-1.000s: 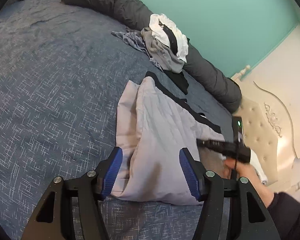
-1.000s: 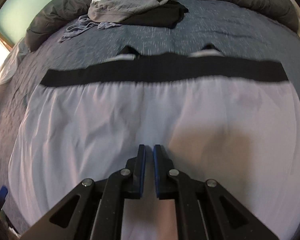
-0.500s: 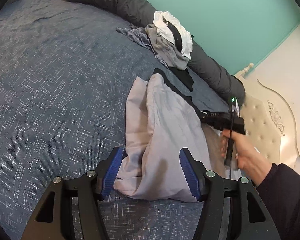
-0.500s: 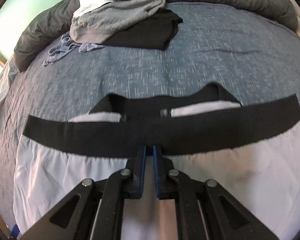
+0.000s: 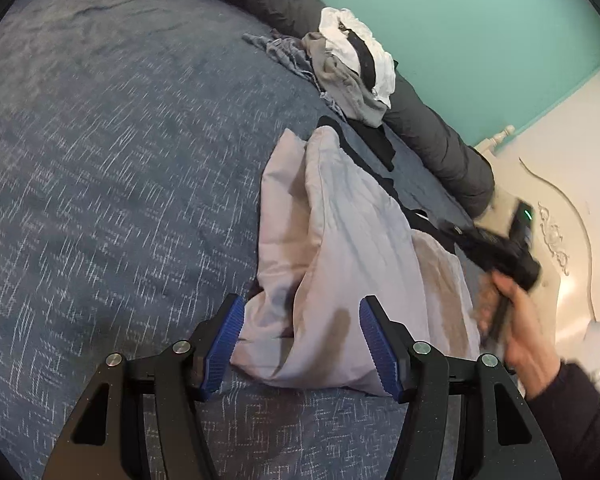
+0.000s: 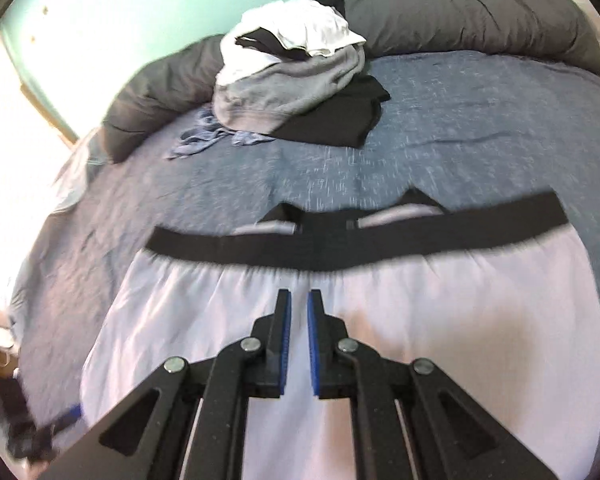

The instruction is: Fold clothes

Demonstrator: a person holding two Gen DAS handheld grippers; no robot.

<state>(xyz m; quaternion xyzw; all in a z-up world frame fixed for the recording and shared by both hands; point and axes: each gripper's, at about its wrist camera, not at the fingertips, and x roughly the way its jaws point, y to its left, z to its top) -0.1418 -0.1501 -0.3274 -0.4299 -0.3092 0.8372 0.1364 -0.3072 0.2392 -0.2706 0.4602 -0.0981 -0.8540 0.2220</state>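
Pale lilac shorts point(image 5: 340, 248) with a black waistband point(image 6: 340, 246) lie folded on the blue bedspread. My left gripper point(image 5: 300, 344) is open and empty, its blue pads either side of the shorts' near end, just above it. My right gripper point(image 6: 299, 312) is shut with a narrow gap and holds nothing; it hovers over the lilac fabric point(image 6: 440, 320) just short of the waistband. It also shows in the left wrist view point(image 5: 496, 252), held by a hand at the shorts' right side.
A pile of white, grey and black clothes point(image 5: 352, 68) point(image 6: 296, 76) lies against a rolled dark grey duvet point(image 5: 432, 128) point(image 6: 480, 20) by the teal wall. A cream headboard point(image 5: 560, 240) stands at the right. The blue bedspread point(image 5: 120, 160) spreads left.
My right gripper has drawn back from the waistband and lifted, still shut. The left gripper has stayed open over the shorts' near end, shifting slightly.
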